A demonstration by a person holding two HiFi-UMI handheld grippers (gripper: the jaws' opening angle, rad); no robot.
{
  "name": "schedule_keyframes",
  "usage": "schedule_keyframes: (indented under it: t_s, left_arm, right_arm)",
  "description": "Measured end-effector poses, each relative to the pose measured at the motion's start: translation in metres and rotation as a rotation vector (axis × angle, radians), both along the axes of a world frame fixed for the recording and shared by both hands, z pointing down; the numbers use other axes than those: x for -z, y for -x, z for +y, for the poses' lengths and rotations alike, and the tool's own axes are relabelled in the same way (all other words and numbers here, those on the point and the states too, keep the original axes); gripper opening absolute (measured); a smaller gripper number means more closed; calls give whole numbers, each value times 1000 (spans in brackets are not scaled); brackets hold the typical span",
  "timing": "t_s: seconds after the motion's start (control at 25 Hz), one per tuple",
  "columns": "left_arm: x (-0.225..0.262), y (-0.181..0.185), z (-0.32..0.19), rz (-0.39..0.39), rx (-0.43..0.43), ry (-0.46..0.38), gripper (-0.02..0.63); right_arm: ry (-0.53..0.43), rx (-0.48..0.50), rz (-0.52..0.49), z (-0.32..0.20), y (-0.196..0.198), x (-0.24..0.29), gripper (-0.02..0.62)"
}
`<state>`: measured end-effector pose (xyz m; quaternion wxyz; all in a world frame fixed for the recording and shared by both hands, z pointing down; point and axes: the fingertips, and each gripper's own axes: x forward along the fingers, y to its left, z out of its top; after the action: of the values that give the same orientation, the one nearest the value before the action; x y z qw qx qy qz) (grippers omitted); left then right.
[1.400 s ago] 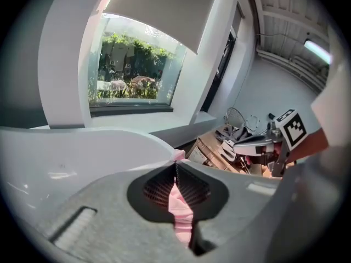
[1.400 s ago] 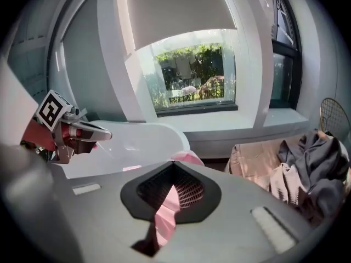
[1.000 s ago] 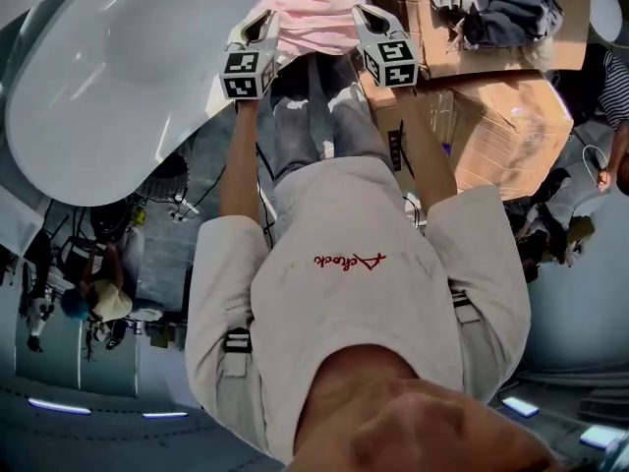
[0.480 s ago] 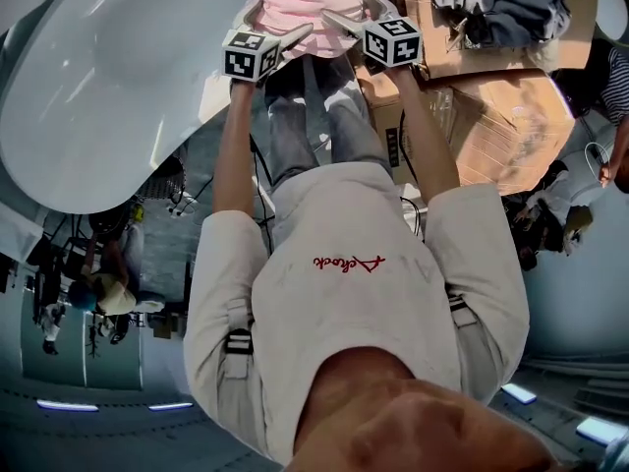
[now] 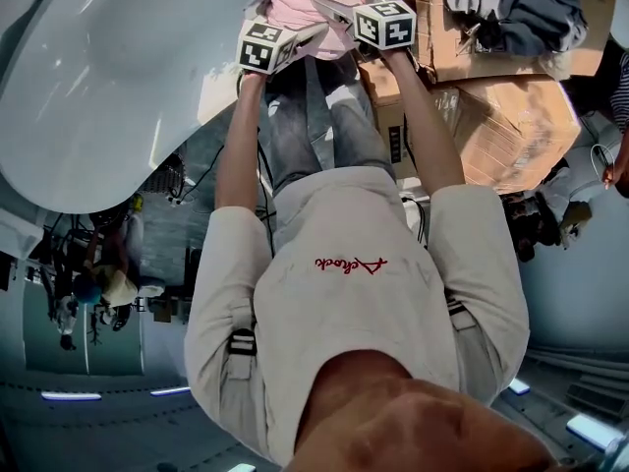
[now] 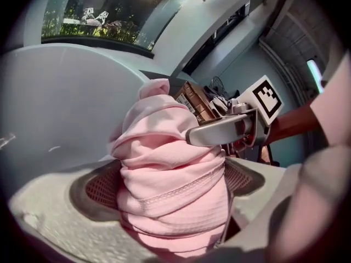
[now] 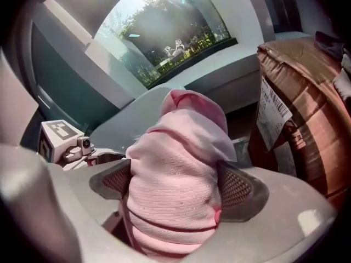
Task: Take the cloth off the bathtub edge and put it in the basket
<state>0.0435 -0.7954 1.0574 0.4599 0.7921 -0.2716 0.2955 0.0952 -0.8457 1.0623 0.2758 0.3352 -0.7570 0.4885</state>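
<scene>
The pink cloth (image 5: 305, 3) is bunched up at the top of the head view, between the white bathtub (image 5: 118, 87) and the cardboard boxes. My left gripper (image 5: 295, 29) reaches it from the left with its jaws opening. In the left gripper view the cloth (image 6: 164, 163) fills the gap between the wide-spread pads (image 6: 93, 185). My right gripper (image 5: 339, 13) comes from the right, jaws wide, and the cloth (image 7: 175, 201) stands between its pads (image 7: 238, 188). No basket is visible.
Taped cardboard boxes (image 5: 511, 106) stand right of the cloth, with dark clothes (image 5: 511, 8) lying on the upper one. One box (image 7: 307, 108) is close on the right gripper's right side. The bathtub wall (image 6: 55, 103) rises left of the cloth.
Both grippers' jaws have gone from shut to wide apart. Both hands have shifted up the head view and turned inward, so the cloth now sits between each pair of jaws.
</scene>
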Motion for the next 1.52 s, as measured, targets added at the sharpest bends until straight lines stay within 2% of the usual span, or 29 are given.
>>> schedule_keyframes:
  t_s: [0.24,0.4,0.56,0.76,0.92,1.12,1.36,1.52]
  left_arm:
    - [-13,-8,0,45,-4,71,569]
    - [-16,-16,1,71,-26,131,556]
    - [-11,-21,2,102,-62,143,512]
    - [2,-26,2,119,-122,90,408]
    - [15,-28,-1,99,-157,35,343]
    - [43,-31,-1,142,-117,9,271]
    - [93,-30,-5,229,21,-65,257]
    - [136,-17,-18,231,63,-138,258]
  right_arm:
    - [55,33,-58,-2,11,-7,451]
    - [84,53,-60,-2,13,-7,417]
    - [76,48,-59,-3,16,-1,385]
    - [67,32,-31,-4,10,8,287]
    - [24,13,-8,2,-2,24,136]
    - [3,86,-52,3,6,47,109]
    - [-67,161,-151,0,20,100,106]
    - [-138,156,-196,-13,34,147,106]
